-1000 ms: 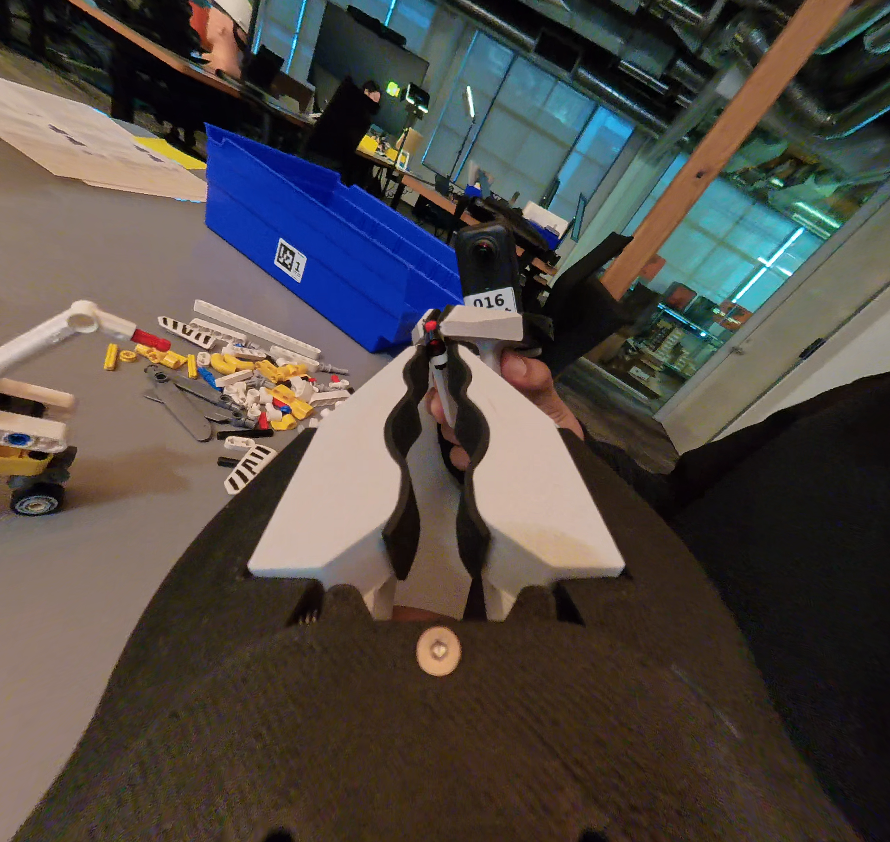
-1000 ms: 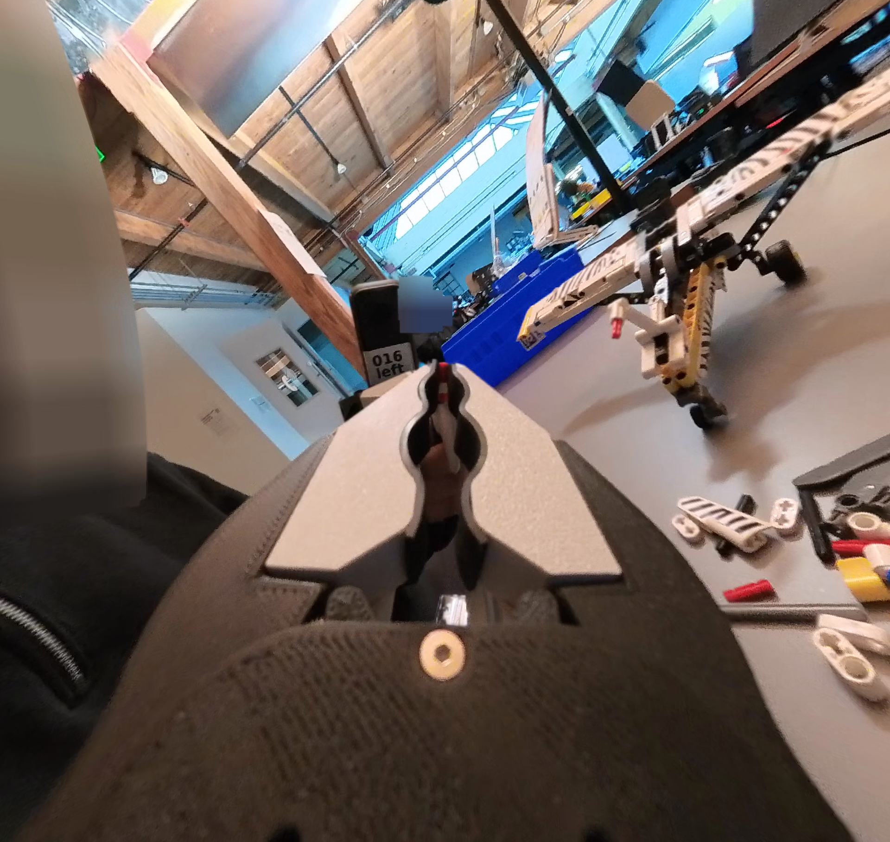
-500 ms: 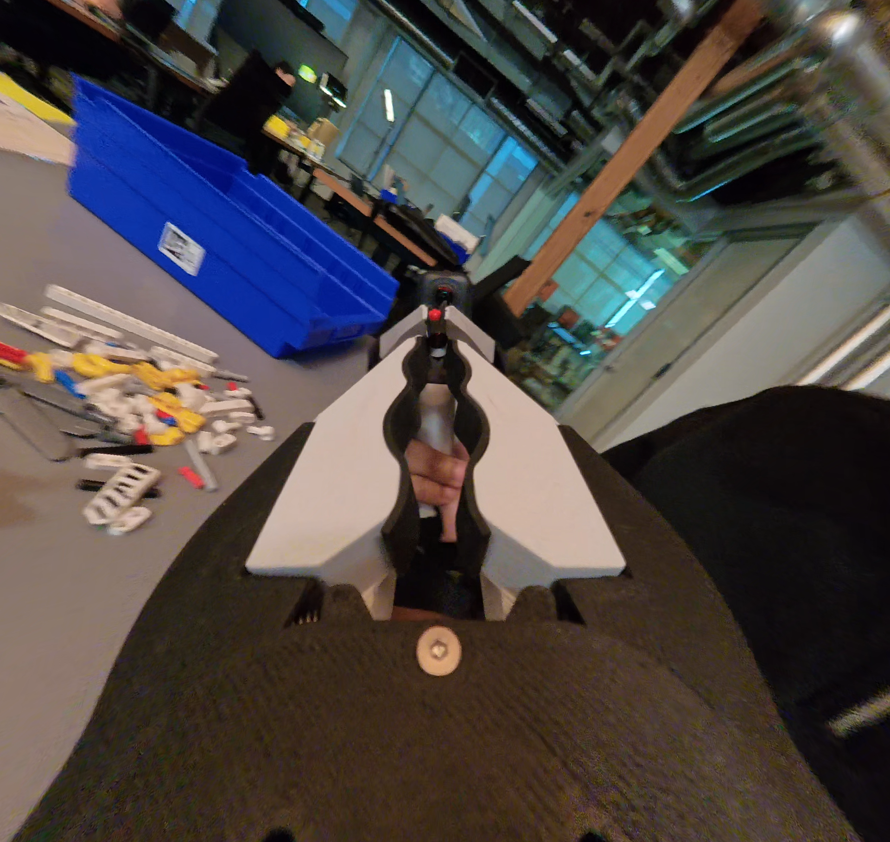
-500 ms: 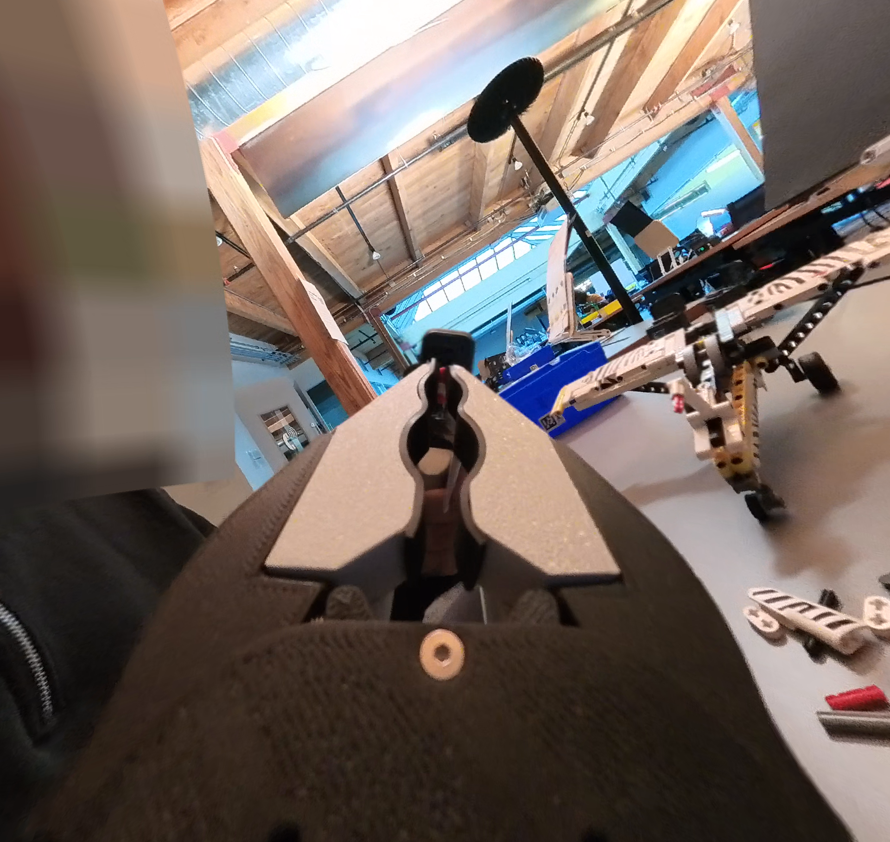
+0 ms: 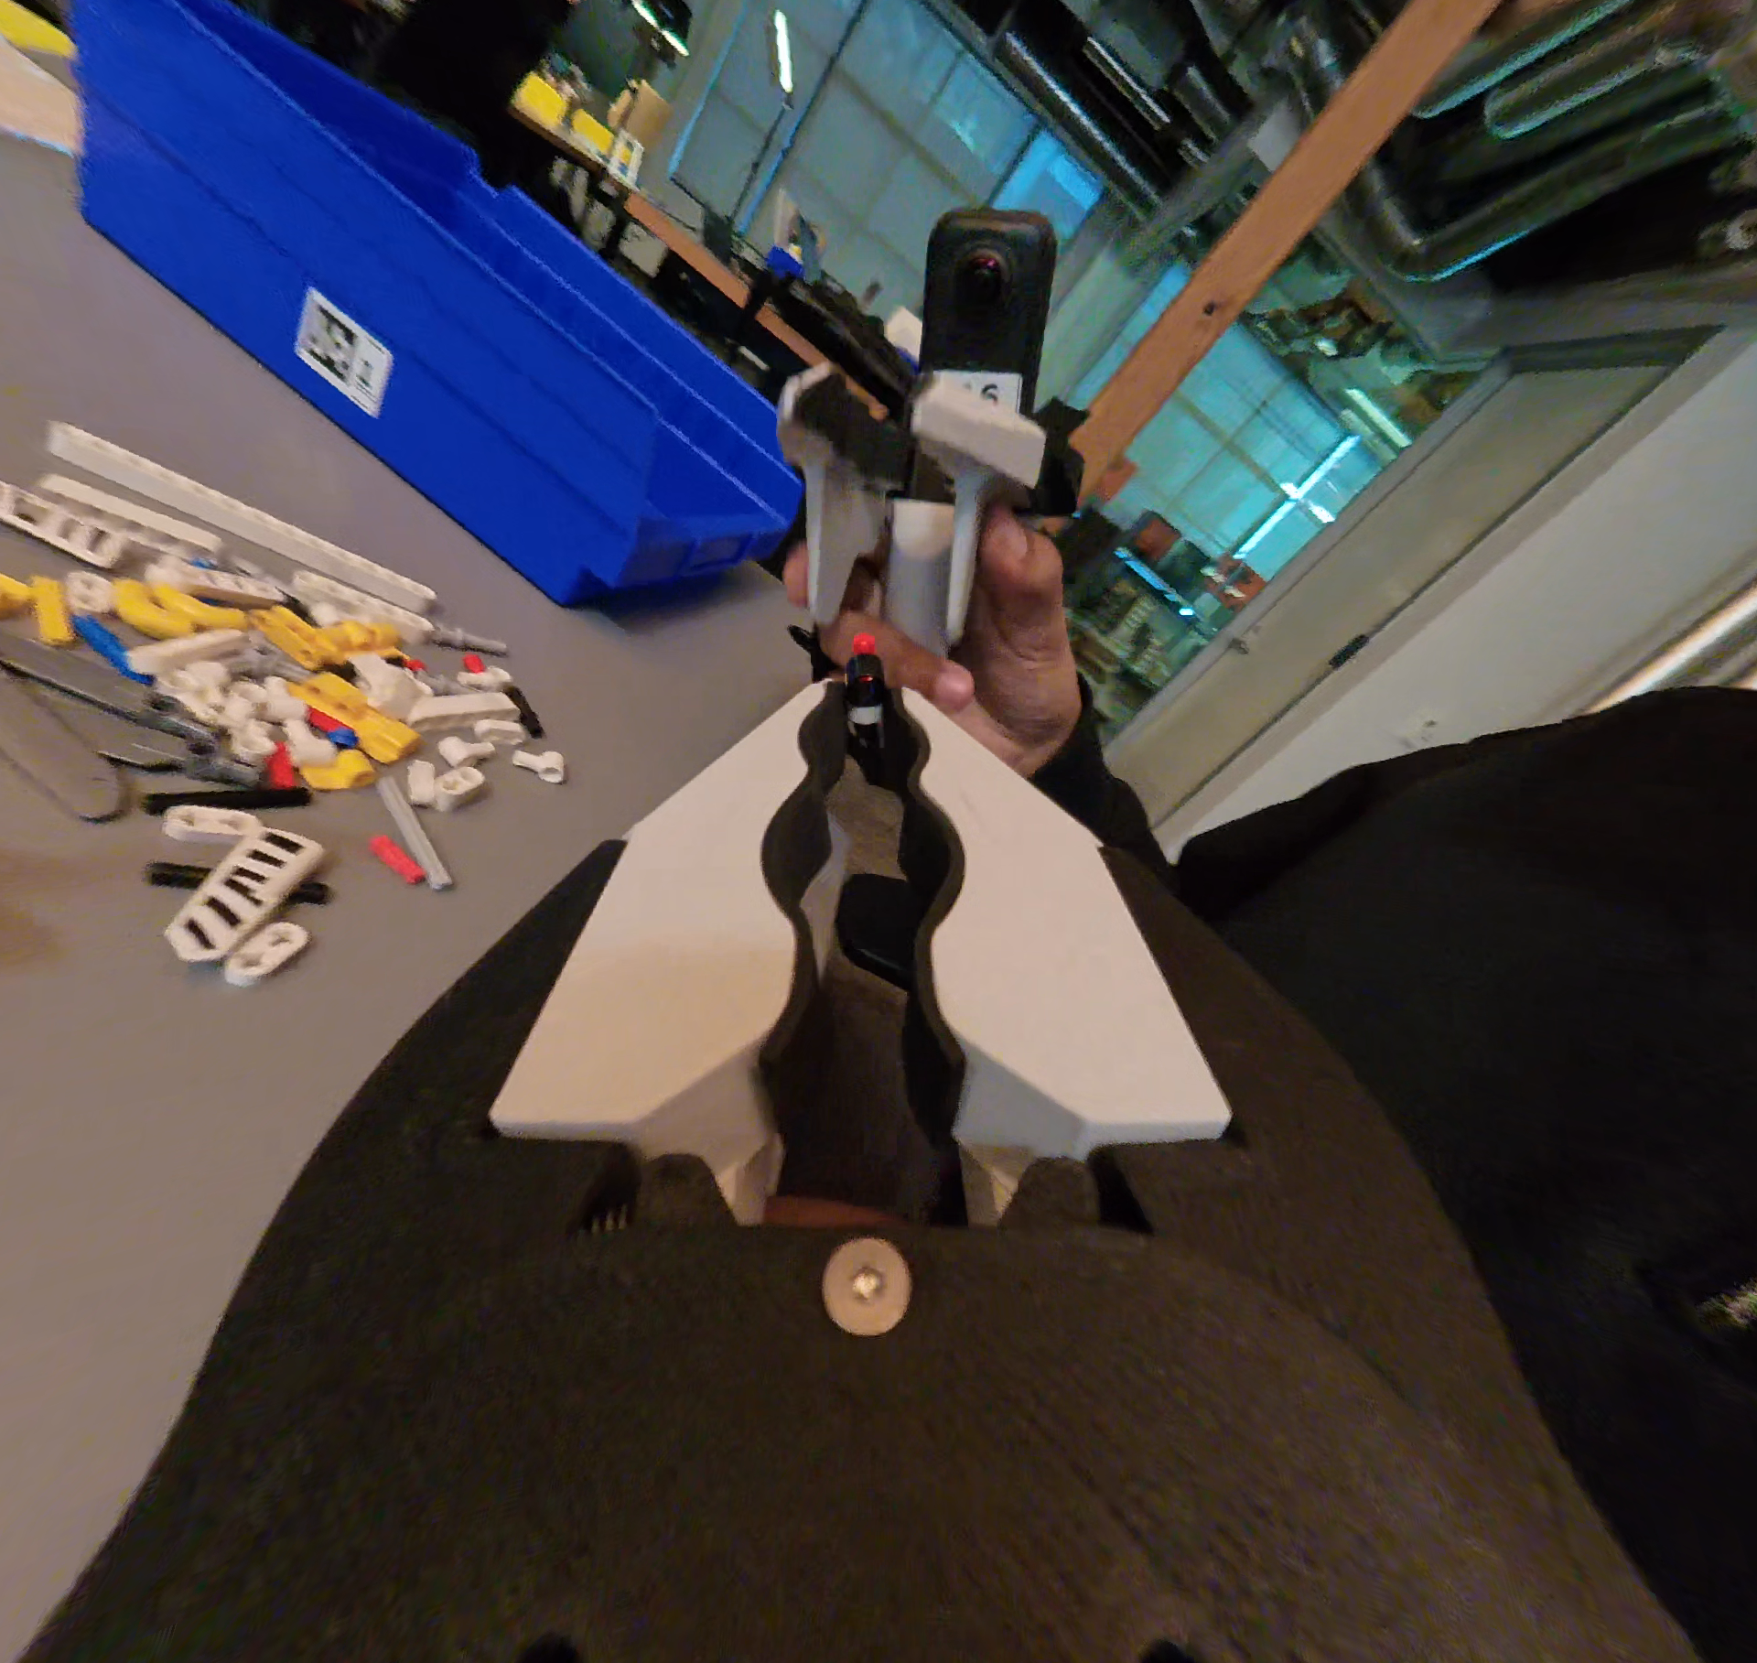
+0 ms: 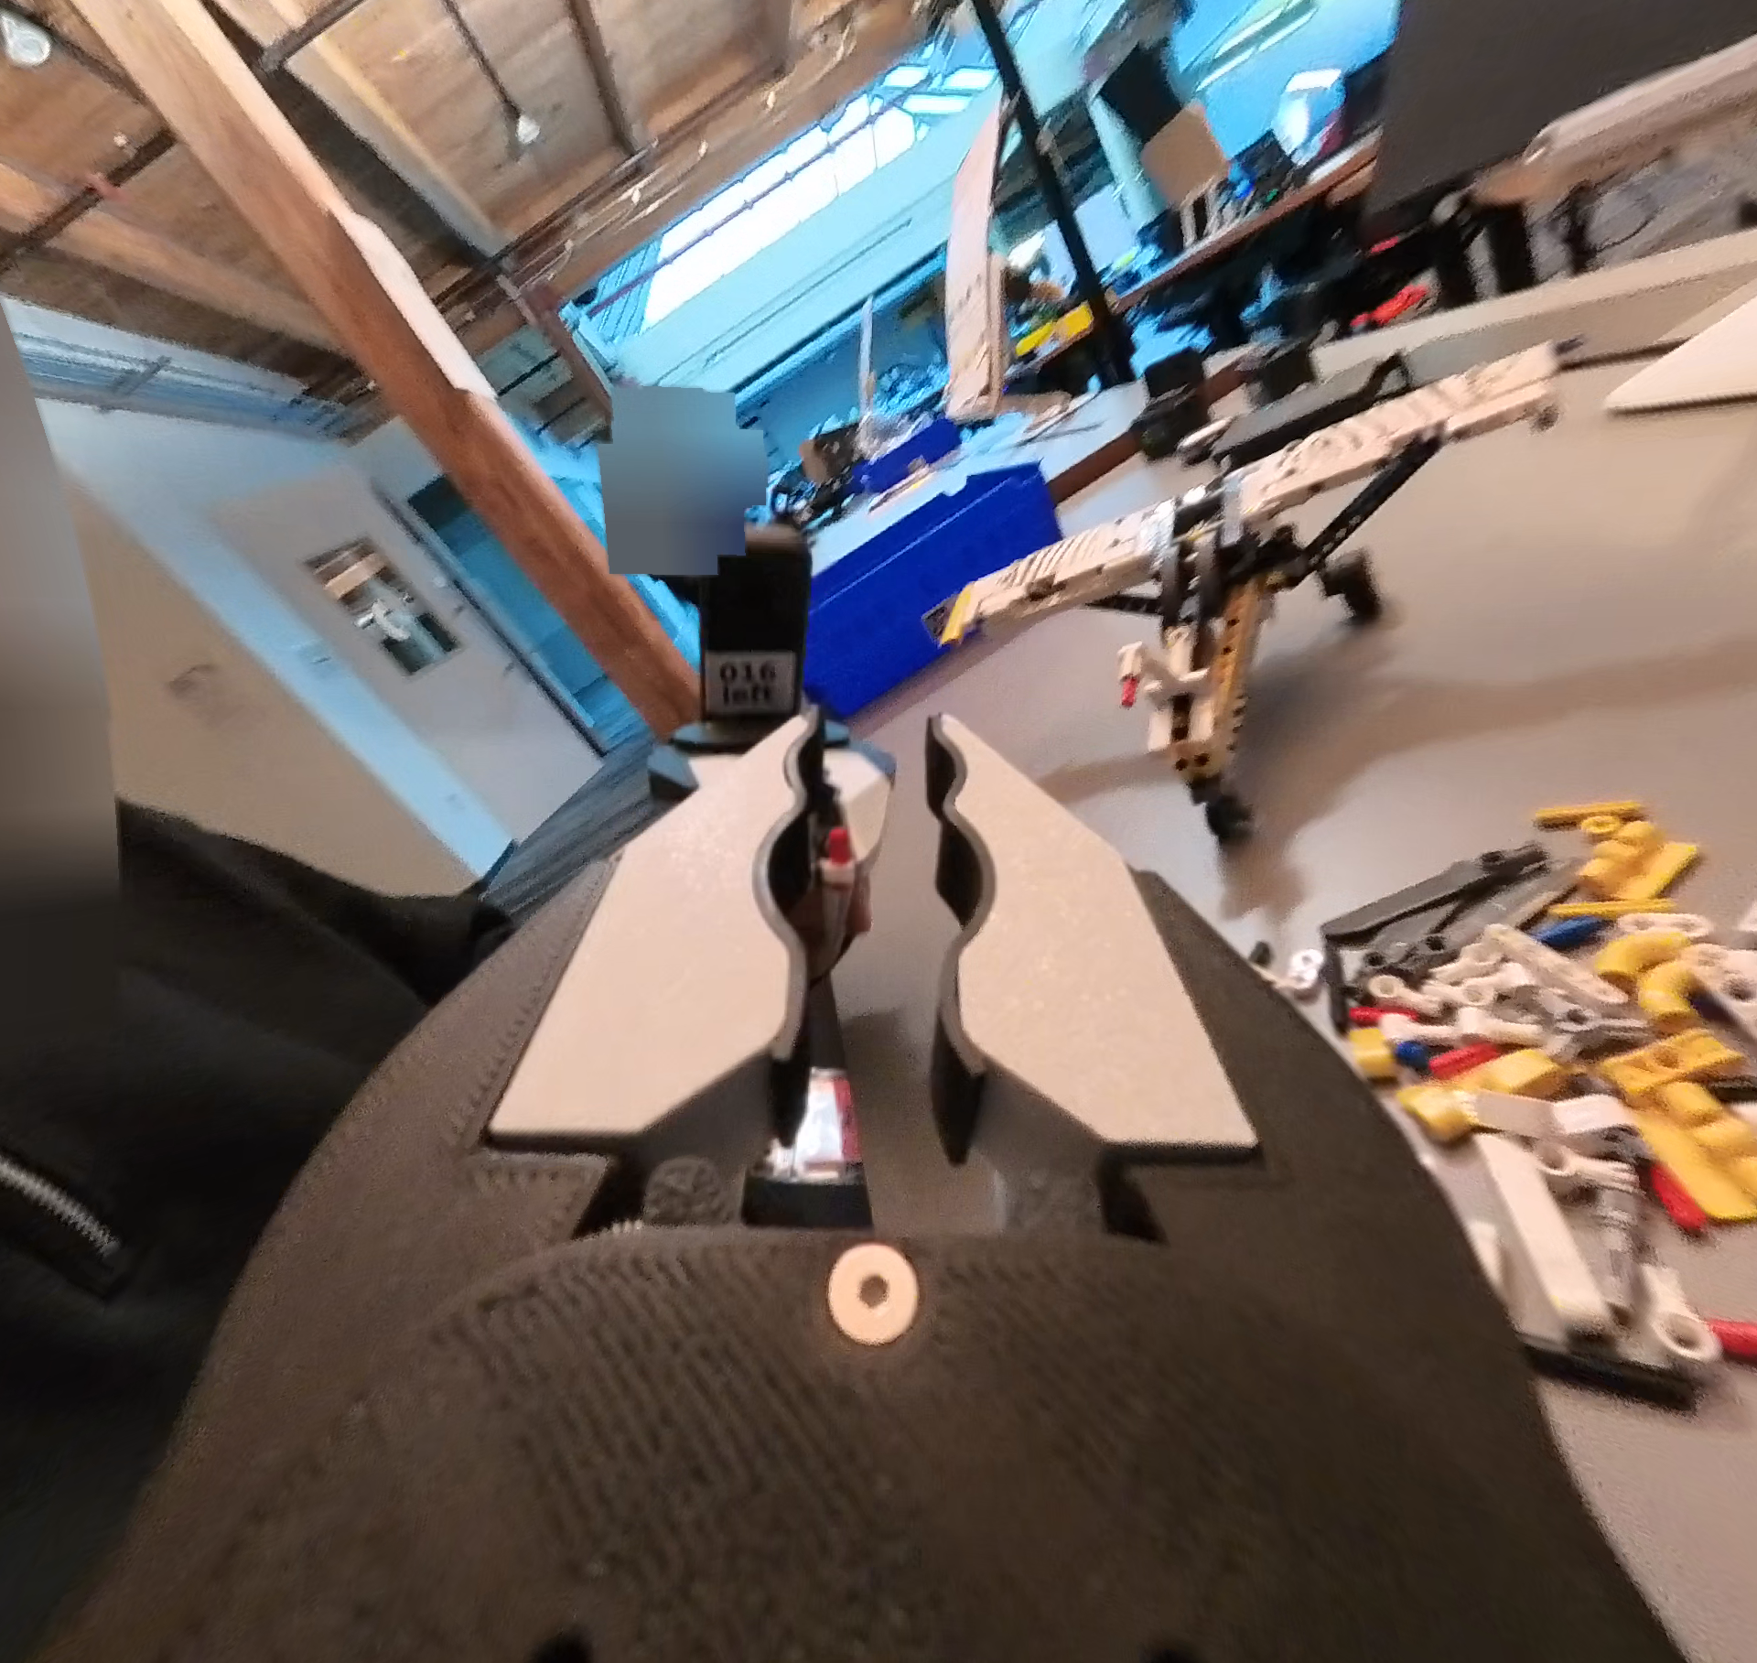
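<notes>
My left gripper (image 5: 863, 714) is shut on a small black pin with a red tip (image 5: 863, 678), which sticks out past its fingertips, held up above the grey table (image 5: 238, 1094). My right gripper (image 5: 889, 605) faces it a short way ahead, held by a hand (image 5: 1022, 666), with its jaws apart. In the right wrist view my right gripper (image 6: 873, 747) is open and empty. The red-tipped pin (image 6: 837, 849) shows through its gap, close to the left finger and still in the left gripper.
A blue bin (image 5: 428, 305) stands at the back of the table. A pile of loose white, yellow, red and black building pieces (image 5: 266, 695) lies left of it and also shows in the right wrist view (image 6: 1569, 999). A crane-like model (image 6: 1226, 590) stands beyond. The gap from one gripper's tips to the other's is roughly 6 cm.
My right gripper was shut at the red-tipped pin together with the left; it has opened and let go. The two grippers have drawn apart, and the left still holds the pin.
</notes>
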Available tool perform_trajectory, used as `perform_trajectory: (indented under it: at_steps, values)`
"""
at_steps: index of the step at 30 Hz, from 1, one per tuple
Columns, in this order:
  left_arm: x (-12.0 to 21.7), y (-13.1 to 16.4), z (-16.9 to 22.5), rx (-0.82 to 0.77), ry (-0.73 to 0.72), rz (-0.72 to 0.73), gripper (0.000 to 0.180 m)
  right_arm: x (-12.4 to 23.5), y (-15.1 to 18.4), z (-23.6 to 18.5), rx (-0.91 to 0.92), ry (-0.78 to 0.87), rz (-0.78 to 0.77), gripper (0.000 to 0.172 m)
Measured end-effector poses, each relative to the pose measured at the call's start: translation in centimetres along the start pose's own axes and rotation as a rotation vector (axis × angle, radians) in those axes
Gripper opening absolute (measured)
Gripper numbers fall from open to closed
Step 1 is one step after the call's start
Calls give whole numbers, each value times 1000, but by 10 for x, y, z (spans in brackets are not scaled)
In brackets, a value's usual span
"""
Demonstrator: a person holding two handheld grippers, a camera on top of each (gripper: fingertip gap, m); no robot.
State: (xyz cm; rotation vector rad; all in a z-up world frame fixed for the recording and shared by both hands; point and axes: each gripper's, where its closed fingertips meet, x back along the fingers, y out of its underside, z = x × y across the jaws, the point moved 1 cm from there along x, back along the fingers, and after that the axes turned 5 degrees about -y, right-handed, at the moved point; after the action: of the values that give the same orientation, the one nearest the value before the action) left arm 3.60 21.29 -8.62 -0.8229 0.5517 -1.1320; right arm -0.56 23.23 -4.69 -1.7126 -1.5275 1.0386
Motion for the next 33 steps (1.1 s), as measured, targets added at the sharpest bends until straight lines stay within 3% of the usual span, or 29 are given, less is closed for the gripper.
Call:
perform_trajectory:
  at_steps: [6, 18, 24, 33]
  values:
    - [9, -13, 3, -189, -87, 28, 8, -23, 24, -13, 149, 4, -124, 14]
    - [14, -10, 13, -87, 28, -55, 8, -22, 34, -28, 151, -98, -184, 3]
    - [14, -4, 11, -72, 26, -101, 8, -20, 40, -31, 125, -134, -218, 12]
    - [14, -2, 19, -94, 64, -117, 8, -21, 43, -32, 123, -154, -230, 2]
